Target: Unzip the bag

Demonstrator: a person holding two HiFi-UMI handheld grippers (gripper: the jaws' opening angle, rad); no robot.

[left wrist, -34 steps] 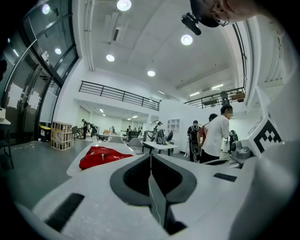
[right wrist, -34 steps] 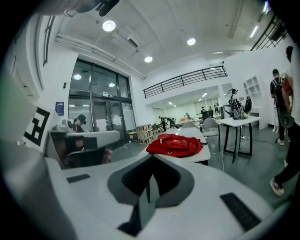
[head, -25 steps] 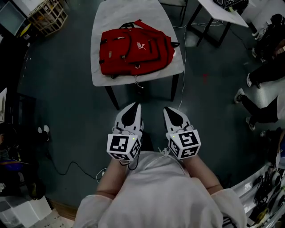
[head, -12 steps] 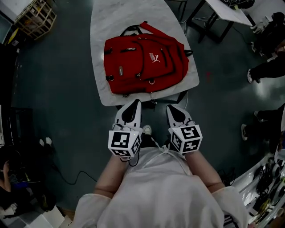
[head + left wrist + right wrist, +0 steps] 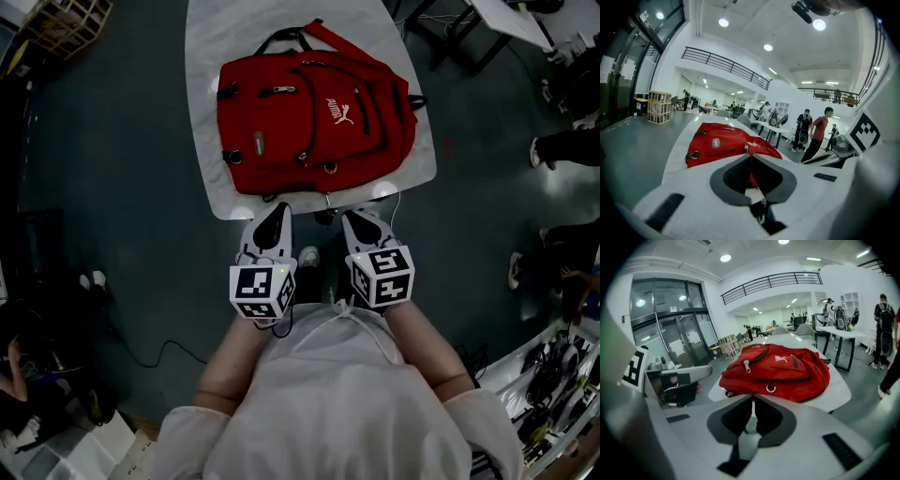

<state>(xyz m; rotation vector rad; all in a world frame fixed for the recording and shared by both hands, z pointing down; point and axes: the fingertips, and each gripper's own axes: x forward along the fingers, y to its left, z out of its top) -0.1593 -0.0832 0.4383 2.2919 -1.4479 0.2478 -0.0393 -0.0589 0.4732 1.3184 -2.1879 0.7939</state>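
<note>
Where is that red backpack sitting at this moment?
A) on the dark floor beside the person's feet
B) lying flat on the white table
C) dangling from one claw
B: the red backpack lies flat on the white table, while the left claw and the right claw are both shut and grip nothing.

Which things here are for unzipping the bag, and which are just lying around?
For the job: red backpack, zipper pull, left gripper, right gripper.
Just lying about: wooden crate, far table.
</note>
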